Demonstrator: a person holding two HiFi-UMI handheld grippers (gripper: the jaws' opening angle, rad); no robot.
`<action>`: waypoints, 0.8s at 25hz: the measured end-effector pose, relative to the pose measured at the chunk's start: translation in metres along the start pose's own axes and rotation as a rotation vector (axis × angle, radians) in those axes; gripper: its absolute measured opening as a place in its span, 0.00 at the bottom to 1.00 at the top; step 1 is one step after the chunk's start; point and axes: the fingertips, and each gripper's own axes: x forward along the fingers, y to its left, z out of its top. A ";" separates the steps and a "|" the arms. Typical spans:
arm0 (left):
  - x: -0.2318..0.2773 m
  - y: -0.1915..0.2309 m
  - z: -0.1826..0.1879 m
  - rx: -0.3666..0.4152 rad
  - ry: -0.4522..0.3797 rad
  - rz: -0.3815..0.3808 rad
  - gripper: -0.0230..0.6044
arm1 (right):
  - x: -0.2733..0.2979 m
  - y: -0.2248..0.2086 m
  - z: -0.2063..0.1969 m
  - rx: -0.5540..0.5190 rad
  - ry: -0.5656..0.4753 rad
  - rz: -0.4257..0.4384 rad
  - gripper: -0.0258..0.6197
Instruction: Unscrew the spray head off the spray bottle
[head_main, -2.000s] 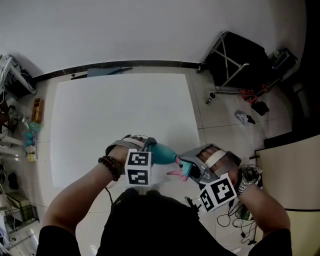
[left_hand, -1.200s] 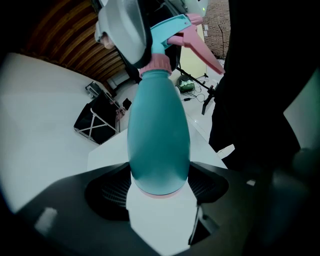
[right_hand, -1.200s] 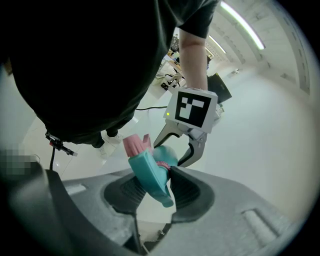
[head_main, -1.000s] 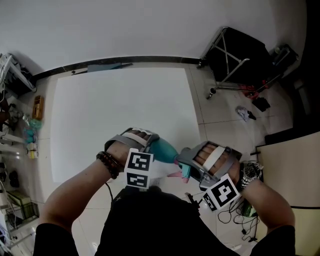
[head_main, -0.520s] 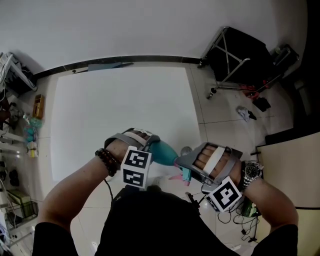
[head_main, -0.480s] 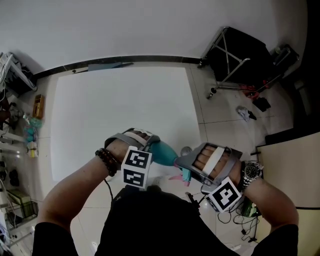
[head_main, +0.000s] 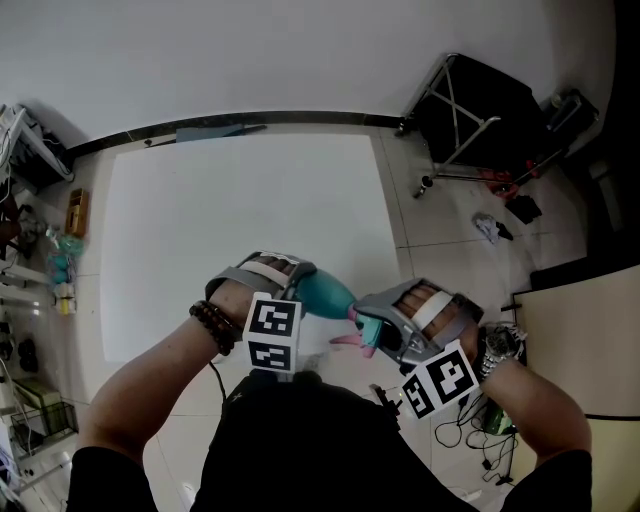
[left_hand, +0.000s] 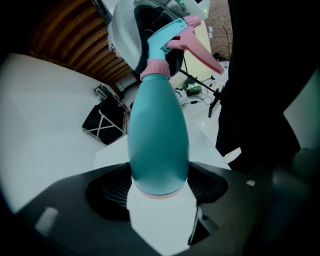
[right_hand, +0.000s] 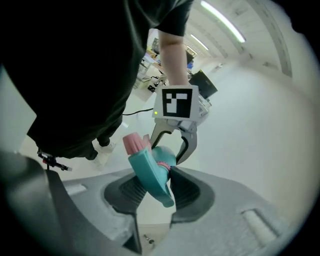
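Observation:
A teal spray bottle (head_main: 322, 292) is held in the air between both grippers, low over the near edge of the white sheet. My left gripper (head_main: 290, 290) is shut on the wide base end of the bottle (left_hand: 157, 135), a pad on each side. From there the neck points away, up to a pink collar (left_hand: 156, 67) and the teal spray head (left_hand: 170, 35) with its pink trigger. My right gripper (head_main: 375, 325) is shut on the spray head (right_hand: 150, 172), its pads pressing both flanks. The pink nozzle (right_hand: 134, 143) sticks out toward the camera.
A white sheet (head_main: 240, 210) covers the floor ahead. A black folding stand (head_main: 470, 110) stands at the back right, with small clutter (head_main: 60, 260) along the left edge and cables (head_main: 480, 420) on the tiles at the right. The person's dark clothing fills the bottom.
The right gripper has rolled with the spray head in it, and its marker cube has shifted left. The pink trigger shows more now. The left gripper and bottle have stayed in place.

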 end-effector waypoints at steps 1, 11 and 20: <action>0.000 0.002 -0.001 -0.008 0.002 0.013 0.63 | 0.000 -0.003 -0.001 0.049 -0.003 -0.004 0.22; 0.001 0.026 -0.005 -0.056 0.035 0.155 0.63 | 0.006 -0.022 -0.023 0.595 -0.062 -0.007 0.22; 0.003 0.039 -0.012 -0.074 0.092 0.259 0.63 | 0.015 -0.032 -0.041 1.127 -0.124 0.035 0.22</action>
